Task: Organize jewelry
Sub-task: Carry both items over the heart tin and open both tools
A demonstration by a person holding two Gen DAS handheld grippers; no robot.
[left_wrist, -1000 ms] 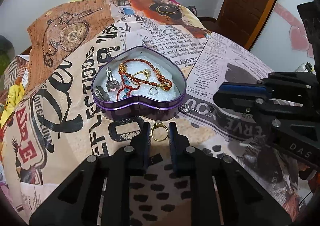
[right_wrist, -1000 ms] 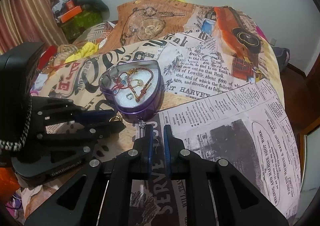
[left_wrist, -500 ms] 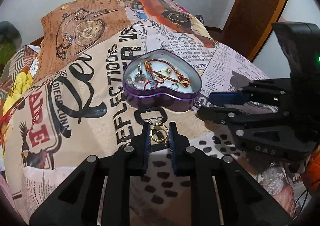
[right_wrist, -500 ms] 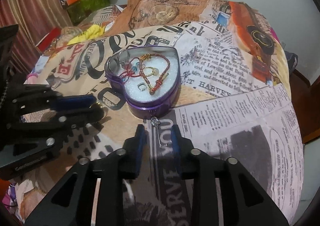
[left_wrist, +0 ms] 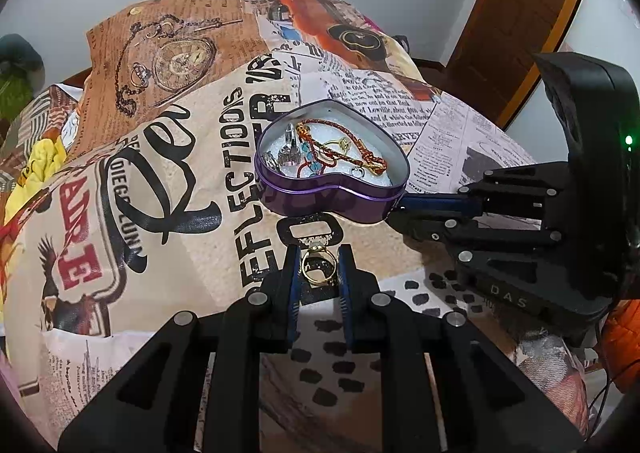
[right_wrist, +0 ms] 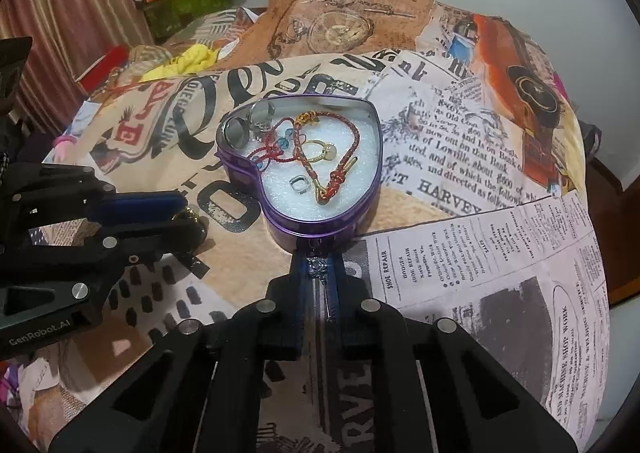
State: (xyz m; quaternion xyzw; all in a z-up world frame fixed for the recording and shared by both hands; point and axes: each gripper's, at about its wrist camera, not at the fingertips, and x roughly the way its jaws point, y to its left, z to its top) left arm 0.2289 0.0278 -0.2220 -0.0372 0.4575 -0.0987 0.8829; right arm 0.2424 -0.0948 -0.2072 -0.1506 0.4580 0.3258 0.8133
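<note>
- Left gripper: jaws closing around a gold ring, the ring sitting upright between both pads; looks gripped, though pad contact is hard to confirm.
- Right gripper: jaws narrowed on a small silver earring with a thin dangling stem, tips right at the near point of the tin; cannot tell if the earring is actually being pinched.
- Heart-shaped purple tin is sitting open on the printed bedspread, just beyond both grippers, white foam lining inside.
- In the tin: red-gold braided bracelet, second gold ring, small silver ring, red cord with blue beads, silver pieces at the far left lobe.
- In the right view, the left gripper is lying left of the tin, its tips near the tin wall.
</note>
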